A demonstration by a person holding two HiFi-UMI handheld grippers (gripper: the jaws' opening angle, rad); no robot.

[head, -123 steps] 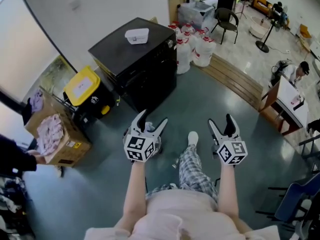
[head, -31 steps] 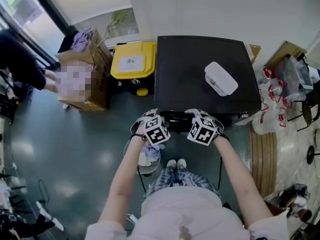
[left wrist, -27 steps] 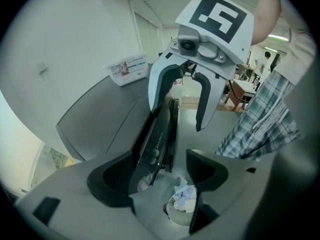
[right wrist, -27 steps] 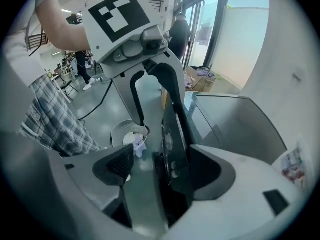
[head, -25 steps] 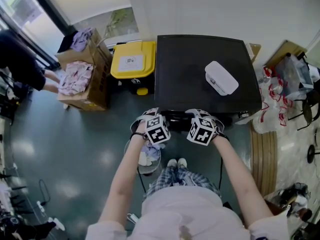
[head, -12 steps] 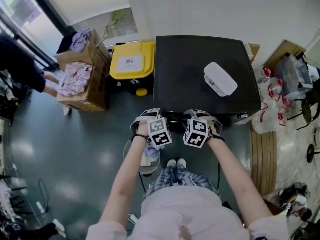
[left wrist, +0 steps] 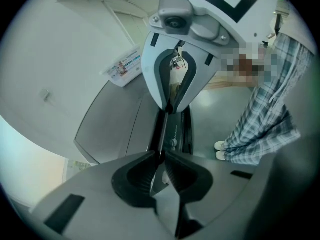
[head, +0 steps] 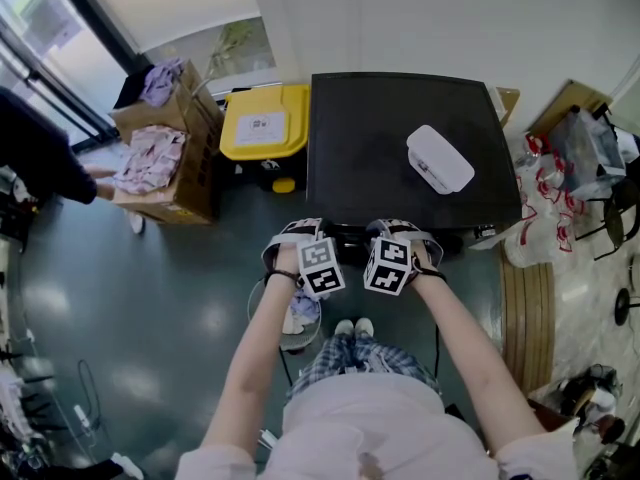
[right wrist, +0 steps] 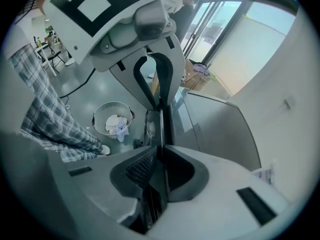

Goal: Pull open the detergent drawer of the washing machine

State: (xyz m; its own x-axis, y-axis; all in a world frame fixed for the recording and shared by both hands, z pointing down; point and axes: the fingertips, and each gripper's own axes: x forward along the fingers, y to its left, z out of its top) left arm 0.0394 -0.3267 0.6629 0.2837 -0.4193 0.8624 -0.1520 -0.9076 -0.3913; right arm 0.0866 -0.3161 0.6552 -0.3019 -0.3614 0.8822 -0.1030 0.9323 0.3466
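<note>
Seen from the head view, the left gripper and the right gripper sit side by side at the upper front edge of the black boxy washing machine. The dark detergent drawer is there, and a flat white plastic box lies on the machine's top. In the left gripper view, the left gripper has its jaws closing and already pinching the thin dark lip of the detergent drawer, with the right gripper on the same lip further along. In the right gripper view, the right gripper is closing its jaws too and pressing that lip, near a round wire basket on the floor.
</note>
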